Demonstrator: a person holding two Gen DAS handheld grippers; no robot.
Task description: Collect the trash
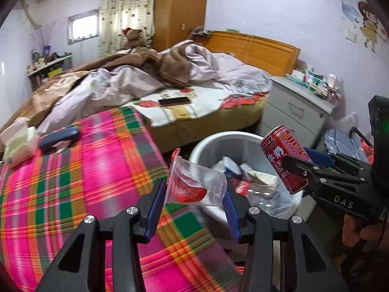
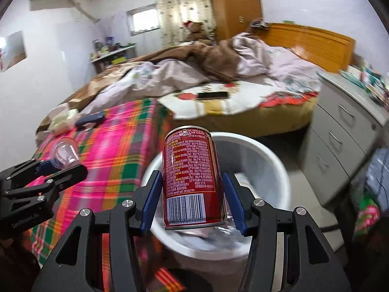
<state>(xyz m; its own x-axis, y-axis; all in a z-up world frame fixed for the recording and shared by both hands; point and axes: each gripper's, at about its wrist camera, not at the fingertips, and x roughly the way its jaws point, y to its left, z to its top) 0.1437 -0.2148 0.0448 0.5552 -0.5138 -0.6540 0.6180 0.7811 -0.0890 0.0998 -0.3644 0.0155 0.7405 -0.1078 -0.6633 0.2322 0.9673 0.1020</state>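
Right wrist: right gripper (image 2: pixel 192 192) grasps can (image 2: pixel 192 177) above bin rim (image 2: pixel 279 165); left gripper (image 1: pixel 194 189) grasps bag (image 1: pixel 194 182).

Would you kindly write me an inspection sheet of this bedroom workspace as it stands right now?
Surface: plaid blanket on the near bed, beside the bin.
Job's things: white bin, already holding trash; red can; clear plastic bag with a red patch.
Clutter: dark case and pale packets on the blanket; phone on the far bed.
Grippers: left gripper shut on the clear plastic bag at the bin's edge; right gripper shut on the red can above the bin.
Cables: nothing seen.
Surroundings: rumpled bedding, grey drawers, wardrobe, curtained window.
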